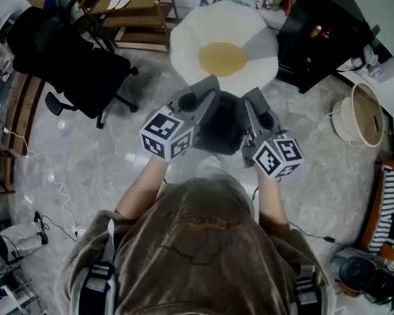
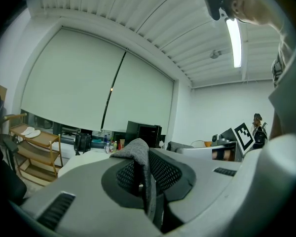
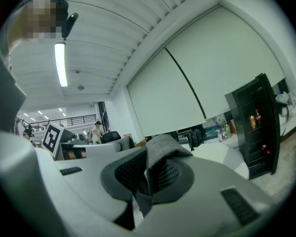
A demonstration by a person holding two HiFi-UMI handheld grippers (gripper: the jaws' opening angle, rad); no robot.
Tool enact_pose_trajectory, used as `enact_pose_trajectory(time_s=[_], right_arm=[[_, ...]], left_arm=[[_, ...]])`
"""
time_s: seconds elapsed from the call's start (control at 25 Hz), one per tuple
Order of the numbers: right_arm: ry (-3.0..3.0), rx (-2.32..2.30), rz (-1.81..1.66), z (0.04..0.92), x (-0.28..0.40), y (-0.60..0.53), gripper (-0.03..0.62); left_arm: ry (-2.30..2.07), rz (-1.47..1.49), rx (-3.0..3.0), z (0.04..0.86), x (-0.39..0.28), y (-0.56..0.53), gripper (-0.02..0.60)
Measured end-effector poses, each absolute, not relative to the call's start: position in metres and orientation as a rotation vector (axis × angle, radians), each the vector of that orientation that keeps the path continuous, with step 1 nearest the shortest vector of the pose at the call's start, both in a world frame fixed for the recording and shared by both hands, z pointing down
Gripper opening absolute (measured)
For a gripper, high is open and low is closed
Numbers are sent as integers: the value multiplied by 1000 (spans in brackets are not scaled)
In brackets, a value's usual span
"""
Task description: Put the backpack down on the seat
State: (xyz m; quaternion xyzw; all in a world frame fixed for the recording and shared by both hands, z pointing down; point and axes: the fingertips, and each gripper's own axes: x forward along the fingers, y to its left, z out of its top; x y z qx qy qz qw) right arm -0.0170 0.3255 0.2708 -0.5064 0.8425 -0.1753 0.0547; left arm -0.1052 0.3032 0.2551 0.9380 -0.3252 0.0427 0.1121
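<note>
Head view: left gripper and right gripper each pinch a grey woven strap of the dark backpack. It hangs between them at mid-frame, just below the white, yellow-centred seat, seemingly a beanbag.

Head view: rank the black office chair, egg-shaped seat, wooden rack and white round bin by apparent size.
1. black office chair and egg-shaped seat, too close to split
2. wooden rack
3. white round bin, clearly smallest
</note>
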Motion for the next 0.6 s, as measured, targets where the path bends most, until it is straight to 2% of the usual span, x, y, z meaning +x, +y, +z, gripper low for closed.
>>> enact_pose_trajectory(time_s=[0.6], right_arm=[[2609, -1426, -610, 266, 28, 214, 28]], left_arm=[[-1034, 85, 2688, 252, -58, 185, 34]])
